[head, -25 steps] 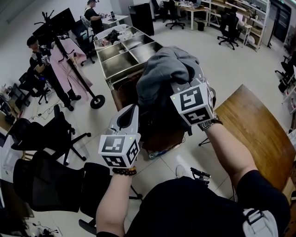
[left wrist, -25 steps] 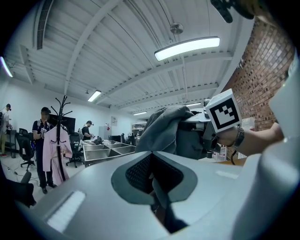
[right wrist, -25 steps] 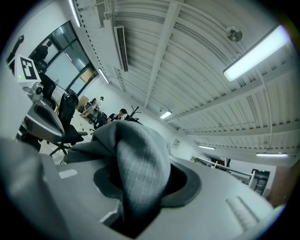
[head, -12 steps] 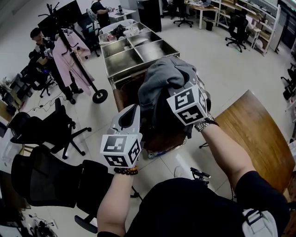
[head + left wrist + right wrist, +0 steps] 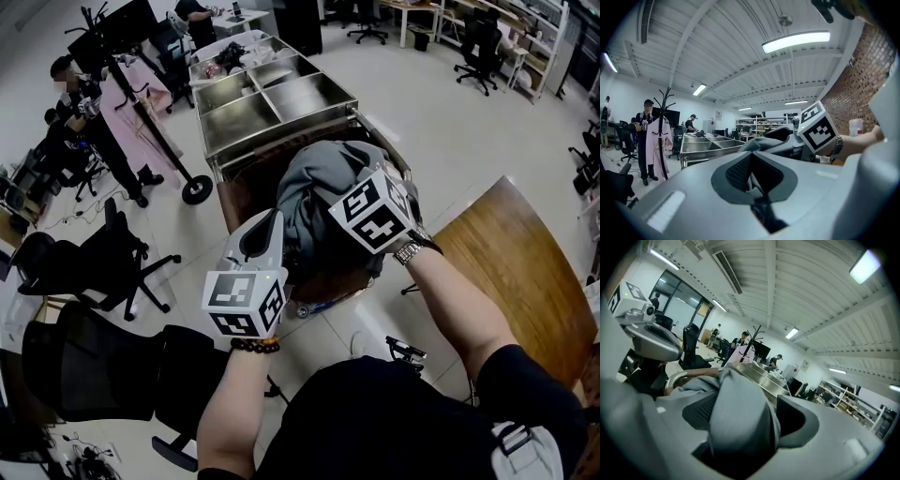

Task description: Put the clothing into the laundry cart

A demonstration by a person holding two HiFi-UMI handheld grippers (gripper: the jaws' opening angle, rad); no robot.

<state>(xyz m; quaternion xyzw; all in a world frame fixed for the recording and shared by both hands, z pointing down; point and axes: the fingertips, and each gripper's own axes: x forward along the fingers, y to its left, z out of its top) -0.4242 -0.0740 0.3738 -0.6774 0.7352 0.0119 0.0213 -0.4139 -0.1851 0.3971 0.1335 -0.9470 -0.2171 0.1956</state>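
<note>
A grey garment [image 5: 317, 183] hangs bunched over the mouth of the brown laundry cart [image 5: 246, 195]. My right gripper [image 5: 354, 199] is tipped slightly down above the cart. Its jaws have just been opening. The grey cloth [image 5: 740, 413] still lies between them, with a dark gap on the right jaw's side. My left gripper [image 5: 270, 230] is level beside the garment's left edge. Its jaws look shut [image 5: 752, 164], with nothing clearly between them. The garment [image 5: 761, 143] and the right gripper's marker cube [image 5: 816, 131] show ahead of it.
A steel table with several compartments [image 5: 267, 98] stands behind the cart. A coat rack with a pink garment [image 5: 131, 117] and people are at the far left. Black office chairs [image 5: 94, 272] crowd the left, and a wooden table [image 5: 525, 272] is at the right.
The garment and my right gripper have sunk towards the cart's mouth, the gripper tipping downward. My left gripper has stayed close by the garment's left edge.
</note>
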